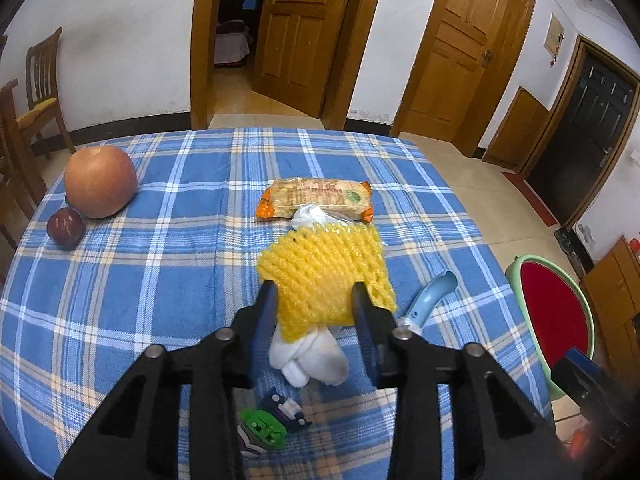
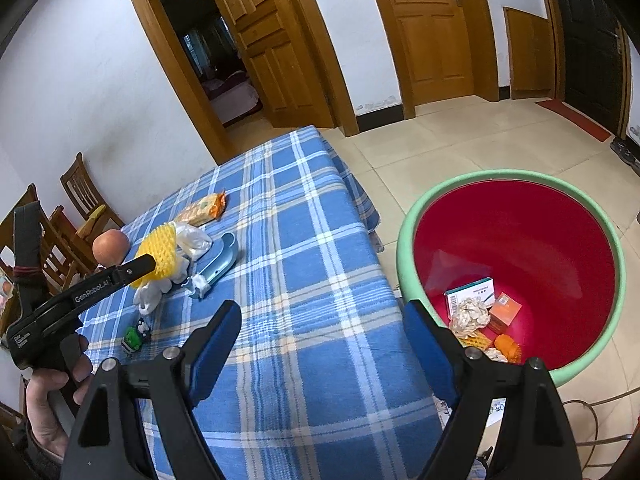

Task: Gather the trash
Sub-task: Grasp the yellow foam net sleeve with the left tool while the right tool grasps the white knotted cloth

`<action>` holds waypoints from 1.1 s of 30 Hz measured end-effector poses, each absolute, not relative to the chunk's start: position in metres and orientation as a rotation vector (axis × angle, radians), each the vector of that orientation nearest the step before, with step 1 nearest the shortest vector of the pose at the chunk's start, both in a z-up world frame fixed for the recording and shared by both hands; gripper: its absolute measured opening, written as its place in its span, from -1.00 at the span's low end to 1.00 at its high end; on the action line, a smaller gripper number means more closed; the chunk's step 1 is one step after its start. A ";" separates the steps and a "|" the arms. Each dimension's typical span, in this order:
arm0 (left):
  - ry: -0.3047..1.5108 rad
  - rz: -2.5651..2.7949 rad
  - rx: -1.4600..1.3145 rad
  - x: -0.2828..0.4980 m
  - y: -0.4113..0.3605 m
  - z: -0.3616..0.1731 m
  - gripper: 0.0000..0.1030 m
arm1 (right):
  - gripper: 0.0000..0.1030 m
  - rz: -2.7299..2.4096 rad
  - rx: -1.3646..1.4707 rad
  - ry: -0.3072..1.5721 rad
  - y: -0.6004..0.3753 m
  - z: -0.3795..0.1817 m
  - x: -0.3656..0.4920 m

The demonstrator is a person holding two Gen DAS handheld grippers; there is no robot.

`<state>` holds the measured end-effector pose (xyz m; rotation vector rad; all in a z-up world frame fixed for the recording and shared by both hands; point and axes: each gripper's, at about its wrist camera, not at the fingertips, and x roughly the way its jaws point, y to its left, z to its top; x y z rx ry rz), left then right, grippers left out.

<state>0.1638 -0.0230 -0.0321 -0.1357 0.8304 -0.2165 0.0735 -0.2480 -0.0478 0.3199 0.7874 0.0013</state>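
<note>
My left tongs [image 1: 316,300] are clamped on the near edge of the yellow foam fruit net [image 1: 326,276], one pad [image 1: 267,312] pressed against each side. No earlier picture is available, so I report only the present grip. Directly beneath the net, between the fingers, lies a white crumpled wad [image 1: 310,360] on the blue plaid cloth of the bench [image 1: 160,280]. Nearer the camera than the wad lies a small green and dark toy [image 1: 268,428]. Just right of the tongs lies a pale blue curved plastic piece [image 1: 430,296]. Beyond the net lie a clear plastic bag [image 1: 310,214] and an orange snack packet [image 1: 318,198]. Far left stand a large apple [image 1: 100,180] and a small dark red fruit [image 1: 65,227].

My right tongs [image 2: 322,340] stand wide apart and empty above the bench edge. To their right, on the floor, stands the red basin with a green rim [image 2: 516,248], containing boxes and crumpled paper [image 2: 470,316].
</note>
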 end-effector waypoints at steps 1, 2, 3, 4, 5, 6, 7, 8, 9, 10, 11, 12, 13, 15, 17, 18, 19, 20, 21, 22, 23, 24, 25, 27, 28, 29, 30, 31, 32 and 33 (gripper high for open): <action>0.826 -0.223 -0.138 0.163 -0.023 -0.031 -0.44 | 0.65 0.002 0.319 0.787 -0.247 -0.048 0.074; 0.819 -0.231 -0.142 0.160 -0.022 -0.029 -0.51 | 0.65 0.004 0.318 0.787 -0.246 -0.047 0.074; 0.815 -0.236 -0.145 0.159 -0.022 -0.027 -0.59 | 0.65 0.005 0.317 0.787 -0.246 -0.047 0.073; 0.809 -0.247 -0.153 0.157 -0.021 -0.025 -0.59 | 0.65 0.007 0.315 0.787 -0.245 -0.046 0.074; 0.805 -0.256 -0.159 0.155 -0.020 -0.023 -0.61 | 0.65 0.009 0.313 0.786 -0.244 -0.046 0.073; 0.798 -0.267 -0.164 0.151 -0.019 -0.021 -0.63 | 0.65 0.011 0.311 0.786 -0.243 -0.045 0.074; 0.791 -0.275 -0.170 0.148 -0.019 -0.018 -0.63 | 0.65 0.013 0.310 0.785 -0.242 -0.045 0.074; 0.784 -0.283 -0.177 0.145 -0.018 -0.015 -0.63 | 0.65 0.016 0.308 0.783 -0.240 -0.044 0.073; 0.780 -0.288 -0.184 0.143 -0.017 -0.012 -0.63 | 0.65 0.019 0.307 0.782 -0.239 -0.043 0.073; 0.772 -0.294 -0.195 0.140 -0.015 -0.009 -0.63 | 0.65 0.022 0.305 0.780 -0.238 -0.043 0.073; 0.766 -0.299 -0.204 0.137 -0.013 -0.006 -0.63 | 0.65 0.025 0.303 0.779 -0.236 -0.042 0.072; 0.760 -0.303 -0.210 0.134 -0.012 -0.003 -0.63 | 0.65 0.029 0.301 0.778 -0.234 -0.041 0.071; 0.751 -0.303 -0.216 0.131 -0.009 0.001 -0.63 | 0.65 0.033 0.299 0.776 -0.232 -0.040 0.071; 0.739 -0.296 -0.220 0.125 -0.004 0.007 -0.63 | 0.65 0.040 0.295 0.775 -0.228 -0.039 0.070; 0.729 -0.287 -0.224 0.120 0.001 0.012 -0.63 | 0.65 0.049 0.292 0.774 -0.224 -0.039 0.070; 0.726 -0.280 -0.224 0.118 0.004 0.013 -0.63 | 0.65 0.054 0.291 0.774 -0.222 -0.038 0.070; 0.725 -0.273 -0.222 0.116 0.006 0.014 -0.63 | 0.65 0.058 0.290 0.773 -0.219 -0.038 0.070; 0.725 -0.264 -0.220 0.115 0.008 0.015 -0.63 | 0.65 0.062 0.289 0.773 -0.217 -0.038 0.069; 0.726 -0.252 -0.217 0.113 0.011 0.015 -0.63 | 0.65 0.067 0.289 0.774 -0.215 -0.038 0.069; 0.727 -0.236 -0.216 0.110 0.015 0.015 -0.63 | 0.65 0.073 0.288 0.774 -0.213 -0.038 0.069; 0.727 -0.230 -0.218 0.109 0.018 0.015 -0.63 | 0.65 0.078 0.286 0.774 -0.210 -0.037 0.069; 0.728 -0.222 -0.222 0.108 0.022 0.015 -0.63 | 0.65 0.084 0.283 0.773 -0.207 -0.037 0.069; 0.730 -0.212 -0.225 0.107 0.025 0.014 -0.63 | 0.65 0.089 0.279 0.774 -0.203 -0.037 0.069; 0.735 -0.184 -0.223 0.105 0.033 0.012 -0.63 | 0.65 0.101 0.274 0.776 -0.197 -0.036 0.070; 0.736 -0.174 -0.222 0.104 0.036 0.011 -0.63 | 0.65 0.108 0.271 0.777 -0.193 -0.036 0.071; 0.738 -0.161 -0.221 0.104 0.039 0.009 -0.63 | 0.65 0.114 0.268 0.779 -0.190 -0.036 0.072; 0.739 -0.155 -0.220 0.104 0.041 0.008 -0.63 | 0.65 0.121 0.264 0.779 -0.187 -0.036 0.072; 0.739 -0.144 -0.217 0.103 0.045 0.006 -0.63 | 0.65 0.129 0.259 0.780 -0.183 -0.035 0.074; 0.739 -0.131 -0.213 0.103 0.048 0.005 -0.63 | 0.65 0.137 0.253 0.780 -0.178 -0.035 0.075; 0.740 -0.118 -0.209 0.103 0.051 0.004 -0.63 | 0.65 0.145 0.247 0.780 -0.173 -0.034 0.077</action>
